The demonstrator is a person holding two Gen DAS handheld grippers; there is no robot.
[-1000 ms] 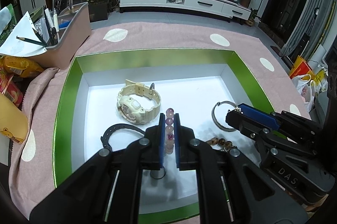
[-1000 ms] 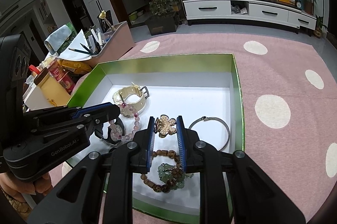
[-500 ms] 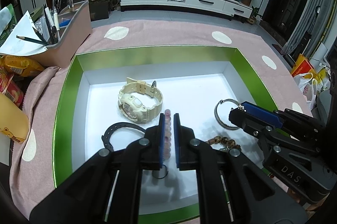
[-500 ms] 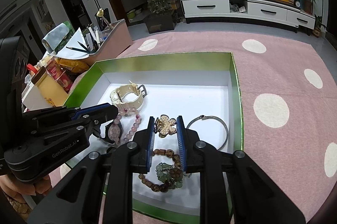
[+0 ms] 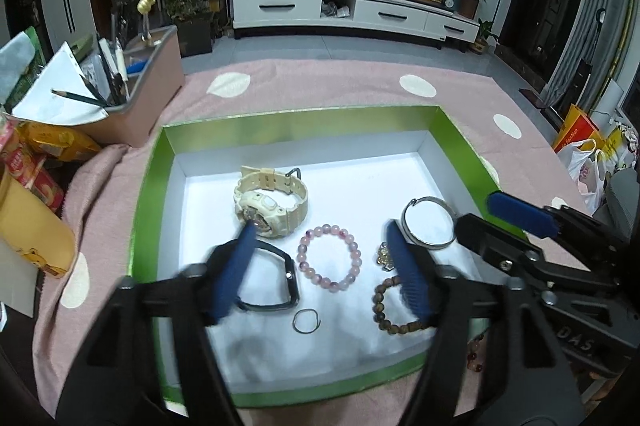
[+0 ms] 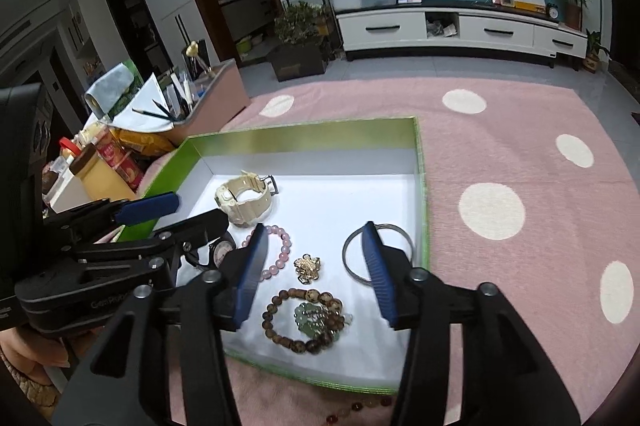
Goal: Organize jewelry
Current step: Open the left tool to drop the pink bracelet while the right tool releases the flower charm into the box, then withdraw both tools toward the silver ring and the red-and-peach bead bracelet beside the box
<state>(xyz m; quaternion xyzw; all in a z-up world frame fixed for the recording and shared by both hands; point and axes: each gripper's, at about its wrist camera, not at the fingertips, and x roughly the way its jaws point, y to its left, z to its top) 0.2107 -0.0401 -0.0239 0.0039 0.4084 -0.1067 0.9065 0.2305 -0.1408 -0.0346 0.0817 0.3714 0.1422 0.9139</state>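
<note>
A green box point(image 5: 148, 186) with a white floor holds the jewelry. In the left wrist view a cream watch point(image 5: 272, 202), a pink bead bracelet point(image 5: 329, 257), a black watch point(image 5: 268, 282), a small ring point(image 5: 306, 321), a brown bead bracelet point(image 5: 394, 306) and a silver bangle point(image 5: 428, 224) lie in it. My left gripper point(image 5: 324, 266) is open above the pink bracelet. My right gripper point(image 6: 316, 270) is open above a gold flower brooch point(image 6: 307, 267), with the brown bracelet point(image 6: 304, 322) and a green pendant point(image 6: 310, 318) below it.
The box rests on a pink cloth with white dots point(image 6: 520, 166). A pink organizer with pens and papers point(image 5: 132, 98) stands at the back left, beside snack packets point(image 5: 36, 162) and a yellow bottle point(image 6: 100, 174). Loose red beads point(image 6: 360, 408) lie outside the box's near edge.
Both grippers have opened. The left one let go of the pink bead bracelet, which now lies flat in the box. The right one let go of the gold brooch.
</note>
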